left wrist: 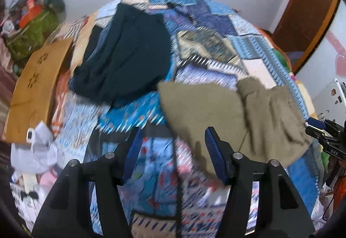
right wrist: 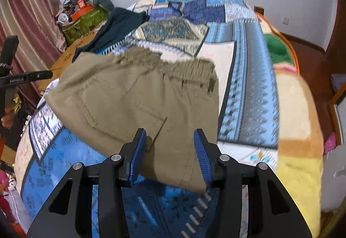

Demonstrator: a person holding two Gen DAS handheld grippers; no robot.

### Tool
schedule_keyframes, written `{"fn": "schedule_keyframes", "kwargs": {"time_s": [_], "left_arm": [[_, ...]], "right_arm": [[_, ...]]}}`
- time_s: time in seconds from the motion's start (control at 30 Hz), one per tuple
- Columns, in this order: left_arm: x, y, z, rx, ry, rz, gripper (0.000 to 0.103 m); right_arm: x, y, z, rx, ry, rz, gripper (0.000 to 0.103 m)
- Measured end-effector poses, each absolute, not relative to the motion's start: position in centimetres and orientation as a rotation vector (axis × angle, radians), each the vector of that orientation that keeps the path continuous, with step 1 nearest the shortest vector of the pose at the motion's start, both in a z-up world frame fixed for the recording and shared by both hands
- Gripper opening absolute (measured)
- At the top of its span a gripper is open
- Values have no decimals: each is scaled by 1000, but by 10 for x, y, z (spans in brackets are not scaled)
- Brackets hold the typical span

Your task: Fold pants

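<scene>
"DAS" on right gripper (left wrist: 332, 149) body; "GenRobot.AI", prob., on left gripper (right wrist: 19, 80) arm.

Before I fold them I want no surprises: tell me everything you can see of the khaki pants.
The khaki pants look like cotton twill, with a gathered elastic waistband at the far end, stitched seams and a patch pocket. They lie bunched and partly doubled over on the patchwork bedspread, beside a dark garment. The right claw is open, its fingers either side of the near edge, gripping nothing. The left claw is open, just short of them.
</scene>
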State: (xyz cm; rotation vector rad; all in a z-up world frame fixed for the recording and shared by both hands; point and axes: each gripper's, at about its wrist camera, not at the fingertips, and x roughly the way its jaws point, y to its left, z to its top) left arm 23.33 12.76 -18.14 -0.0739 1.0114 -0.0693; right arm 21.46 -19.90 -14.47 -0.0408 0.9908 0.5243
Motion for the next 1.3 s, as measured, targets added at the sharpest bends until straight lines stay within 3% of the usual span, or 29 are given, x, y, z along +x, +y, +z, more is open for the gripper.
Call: {"fn": "schedule_keyframes", "kwargs": {"time_s": [0.13,0.3,0.43,0.77,0.93,1.3], "left_arm": [[263,105,-186,-101,1028,-157,60],[297,88,-230,-80,1138,-154,60],[298,99,-244,-24,1136,-101,77],[275,144,-224,-78,1105,12,75],[258,130,-214,-122,1098,-89,75],[277,102,-247,-152,1187,-182,77]], "right_arm": [[236,-193,-138,-13,965,529,42],[267,-184,-162,35,1028,542,43],[274,-186,-189,21,1082,523,43],[257,-226,-184,-13,1076,441,44],[253,-238,-181,14,1080,414,61],[277,-231,-204,137,1157,485,62]]}}
